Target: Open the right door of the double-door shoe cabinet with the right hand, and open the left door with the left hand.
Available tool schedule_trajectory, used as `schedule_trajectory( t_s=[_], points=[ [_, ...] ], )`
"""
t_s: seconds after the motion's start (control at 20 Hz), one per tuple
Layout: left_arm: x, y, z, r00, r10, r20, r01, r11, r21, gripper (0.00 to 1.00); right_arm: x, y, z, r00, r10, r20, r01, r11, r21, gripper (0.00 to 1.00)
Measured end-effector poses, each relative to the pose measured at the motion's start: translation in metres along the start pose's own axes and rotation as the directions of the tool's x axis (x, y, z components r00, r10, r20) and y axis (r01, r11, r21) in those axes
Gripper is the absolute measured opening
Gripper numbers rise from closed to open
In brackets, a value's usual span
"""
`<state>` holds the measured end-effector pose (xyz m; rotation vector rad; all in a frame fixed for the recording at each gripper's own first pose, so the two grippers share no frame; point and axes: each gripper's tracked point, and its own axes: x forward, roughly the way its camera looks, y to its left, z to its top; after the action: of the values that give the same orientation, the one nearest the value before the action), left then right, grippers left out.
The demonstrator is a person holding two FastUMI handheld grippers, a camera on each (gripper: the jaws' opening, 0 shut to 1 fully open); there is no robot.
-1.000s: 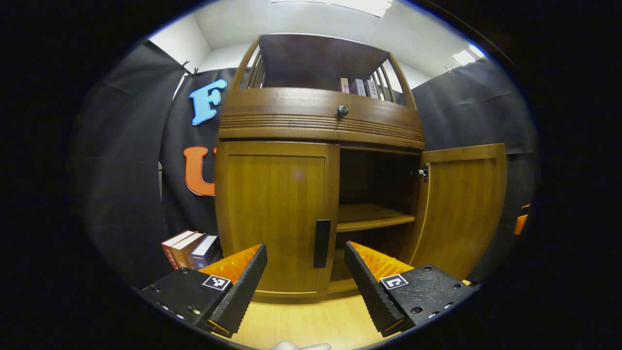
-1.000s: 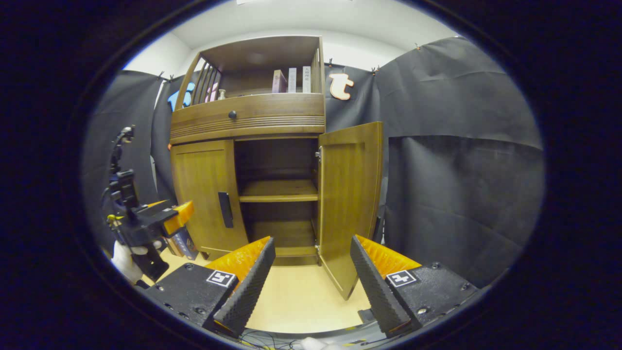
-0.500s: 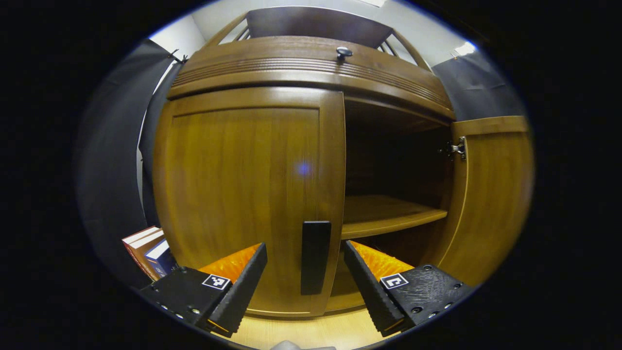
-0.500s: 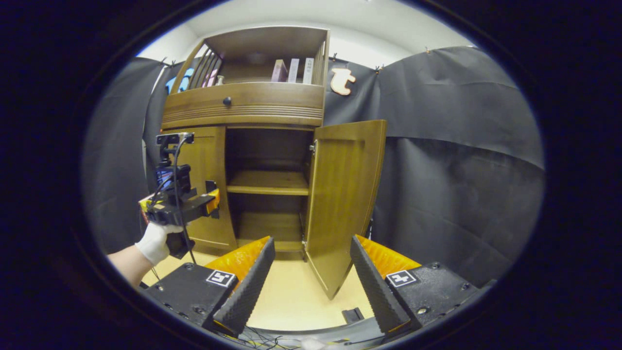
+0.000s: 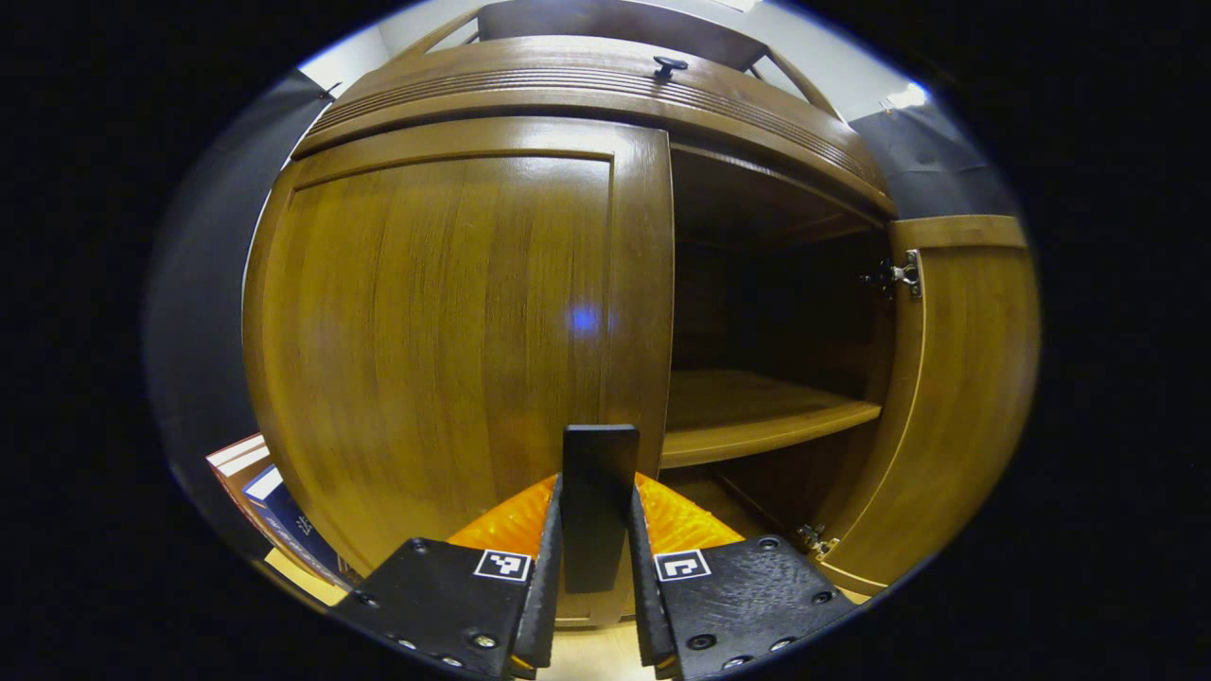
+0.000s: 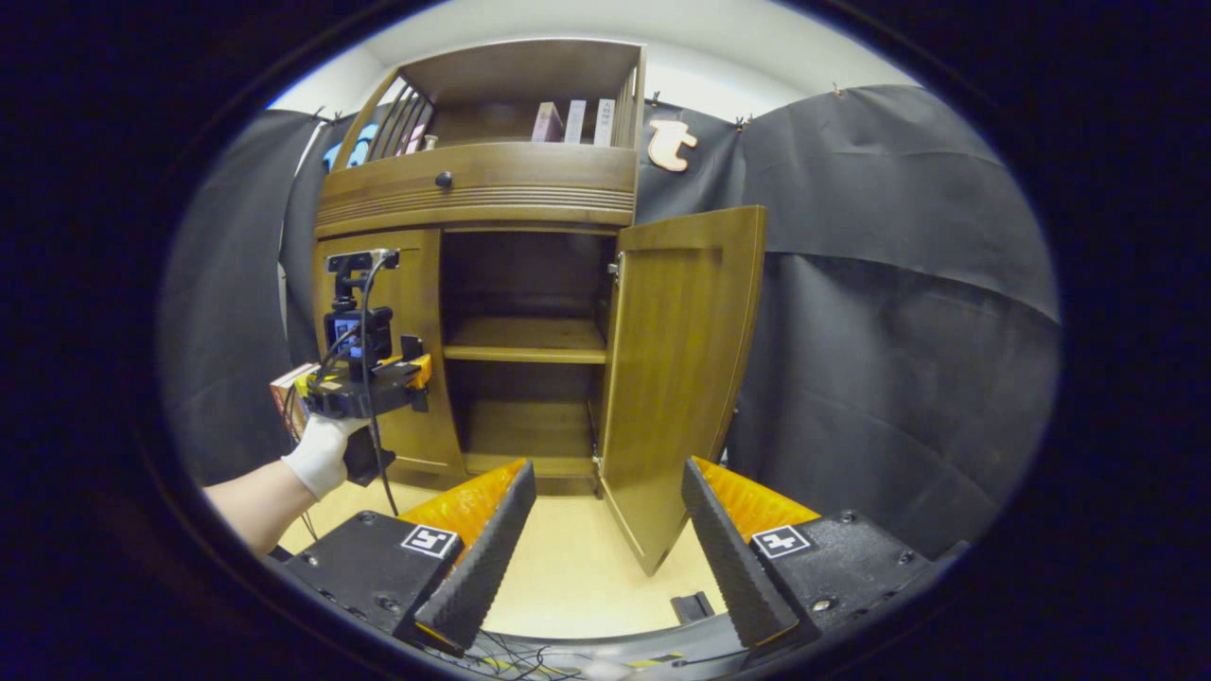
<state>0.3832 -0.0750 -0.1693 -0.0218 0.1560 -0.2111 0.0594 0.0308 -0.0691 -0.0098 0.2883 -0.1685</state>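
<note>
My left hand-held gripper (image 5: 594, 605) is clamped on the black handle (image 5: 599, 492) at the closed left door (image 5: 445, 322): rigid wood, hinged, probably light. The right door (image 6: 676, 369) stands open; my right hand-held gripper (image 6: 605, 558) is spread, empty.

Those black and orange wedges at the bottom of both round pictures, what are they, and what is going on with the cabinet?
They are fingers of two hand-held grippers, each carrying a camera that looks out along them. No robot arm: a person holds one gripper in each hand.

In the left gripper view, the left gripper has both fingers pressed on the black handle of the left door, which looks closed. The right gripper view looks on from farther back: the right gripper is open and holds nothing, the right door stands swung open, and a gloved hand holds the left gripper at the left door. Books stand on the top shelf.
</note>
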Motion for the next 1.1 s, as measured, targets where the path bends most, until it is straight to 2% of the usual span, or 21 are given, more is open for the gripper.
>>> schedule_trajectory(
  t_s=[0.1, 0.15, 0.2, 0.65, 1.05, 1.1],
  points=[
    [-0.003, 0.0, 0.0, 1.0, 0.0, -0.004, 0.0, 1.0, 0.003, 0.33, -0.002, -0.001, 0.001, 1.0, -0.007, 0.01, 0.007, 1.0, 0.003, 0.99],
    [-0.006, 0.0, 0.0, 1.0, -0.005, -0.014, 0.004, 1.0, -0.005, 0.37, -0.004, -0.001, 0.0, 1.0, -0.009, 0.012, 0.009, 1.0, 0.005, 0.98],
    [-0.009, -0.002, -0.001, 1.0, -0.014, -0.025, 0.014, 1.0, -0.009, 0.28, -0.007, -0.001, 0.0, 1.0, -0.009, 0.011, 0.009, 1.0, 0.008, 0.99],
    [-0.093, 0.011, -0.006, 0.997, -0.079, -0.012, 0.079, 0.997, 0.013, 0.28, -0.043, -0.001, -0.014, 1.0, 0.007, 0.015, -0.008, 0.999, 0.034, 0.99],
    [-0.16, 0.044, -0.01, 0.999, -0.022, -0.03, 0.023, 1.0, 0.016, 0.27, -0.057, 0.002, -0.016, 0.998, 0.055, 0.028, -0.057, 0.997, 0.048, 0.99],
    [-0.168, 0.049, -0.01, 0.999, -0.015, -0.032, 0.015, 1.0, 0.019, 0.37, -0.056, 0.004, -0.017, 0.998, 0.065, 0.026, -0.066, 0.996, 0.052, 0.99]
  ],
)
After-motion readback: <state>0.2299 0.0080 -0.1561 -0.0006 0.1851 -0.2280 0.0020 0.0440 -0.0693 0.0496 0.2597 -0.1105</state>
